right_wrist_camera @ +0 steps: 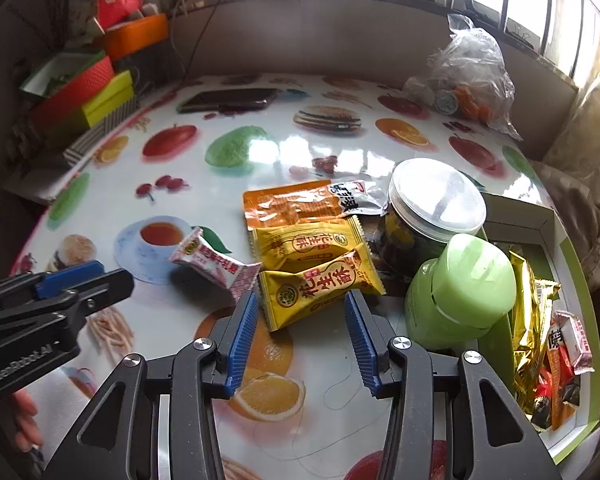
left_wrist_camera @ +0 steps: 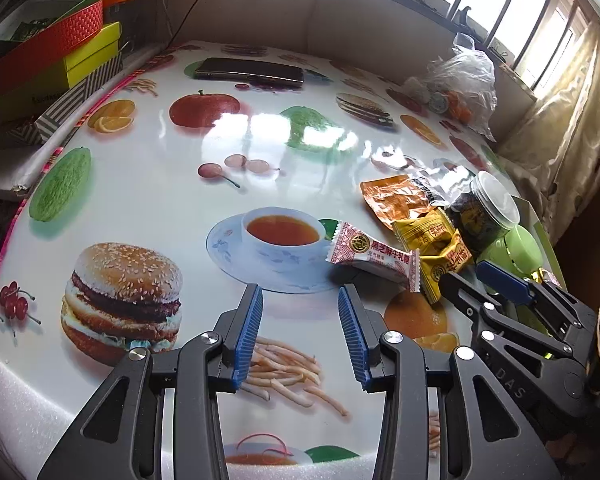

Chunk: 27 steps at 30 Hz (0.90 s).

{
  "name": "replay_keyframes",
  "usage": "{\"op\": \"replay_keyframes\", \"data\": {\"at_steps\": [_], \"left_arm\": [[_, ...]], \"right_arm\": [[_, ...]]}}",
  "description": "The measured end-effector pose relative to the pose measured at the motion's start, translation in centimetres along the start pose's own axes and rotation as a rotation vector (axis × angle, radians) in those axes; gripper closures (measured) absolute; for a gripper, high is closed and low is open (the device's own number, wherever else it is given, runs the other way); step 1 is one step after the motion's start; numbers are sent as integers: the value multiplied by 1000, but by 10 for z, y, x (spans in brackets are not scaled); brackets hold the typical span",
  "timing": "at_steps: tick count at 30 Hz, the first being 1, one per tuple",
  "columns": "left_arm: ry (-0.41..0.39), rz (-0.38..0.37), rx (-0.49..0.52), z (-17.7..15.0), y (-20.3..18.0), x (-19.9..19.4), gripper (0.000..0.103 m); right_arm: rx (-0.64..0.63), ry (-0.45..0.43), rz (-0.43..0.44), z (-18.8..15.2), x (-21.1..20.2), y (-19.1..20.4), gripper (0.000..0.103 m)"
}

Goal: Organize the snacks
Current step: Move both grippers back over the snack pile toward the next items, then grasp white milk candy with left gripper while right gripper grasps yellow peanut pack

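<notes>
A red-and-white snack packet (left_wrist_camera: 374,254) (right_wrist_camera: 212,266) lies on the food-print table (left_wrist_camera: 160,200), just ahead and to the right of my left gripper (left_wrist_camera: 299,288). That gripper is open, with only tabletop between its blue pads. My right gripper (right_wrist_camera: 300,298) is open too. A yellow packet (right_wrist_camera: 320,288) lies with its near corner between the fingertips, and the pads stand clear of it. Behind it are a second yellow packet (right_wrist_camera: 308,240), an orange packet (right_wrist_camera: 292,202), a clear-lidded jar (right_wrist_camera: 432,216) and a green bottle (right_wrist_camera: 460,296). Each gripper shows in the other's view: right gripper (left_wrist_camera: 472,276), left gripper (right_wrist_camera: 114,272).
A green-rimmed box (right_wrist_camera: 572,280) at the right edge holds several wrapped snacks. A phone (left_wrist_camera: 248,70) and a plastic bag (left_wrist_camera: 460,80) lie at the far side. Stacked coloured boxes (left_wrist_camera: 60,52) stand off the table's left. A person's hand (right_wrist_camera: 24,412) shows at lower left.
</notes>
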<state>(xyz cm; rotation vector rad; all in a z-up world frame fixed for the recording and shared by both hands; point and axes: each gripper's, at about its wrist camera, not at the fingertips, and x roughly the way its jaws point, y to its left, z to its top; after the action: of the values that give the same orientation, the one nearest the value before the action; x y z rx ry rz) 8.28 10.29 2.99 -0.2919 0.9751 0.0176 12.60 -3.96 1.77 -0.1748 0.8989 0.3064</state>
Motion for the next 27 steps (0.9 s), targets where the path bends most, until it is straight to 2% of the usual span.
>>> {"op": "replay_keyframes", "data": {"at_steps": [5,10,18,20,23,25,27], "left_arm": [[4,2,-16,5,8,4,62],[8,8,-37,8,16,8,62],[5,33,-82,16,30,9,62],[2,18,-84,20,29,8,62],[-13,5,-78,24,24,6,62],[-12,-1,-76,25,22,7,62],[-8,-10,-76,26,19,9,62]], "right_arm": [[25,11,5,10,16,0,58],[60,41,130,17,26,8,58],[8,58,280,14,30,32,57],[-23,33,254,17,22,30,58],[-85,-10,159,26,11,19,58],[-109,1,72,34,15,11,58],[-99,24,63,38,23,2,58]]}}
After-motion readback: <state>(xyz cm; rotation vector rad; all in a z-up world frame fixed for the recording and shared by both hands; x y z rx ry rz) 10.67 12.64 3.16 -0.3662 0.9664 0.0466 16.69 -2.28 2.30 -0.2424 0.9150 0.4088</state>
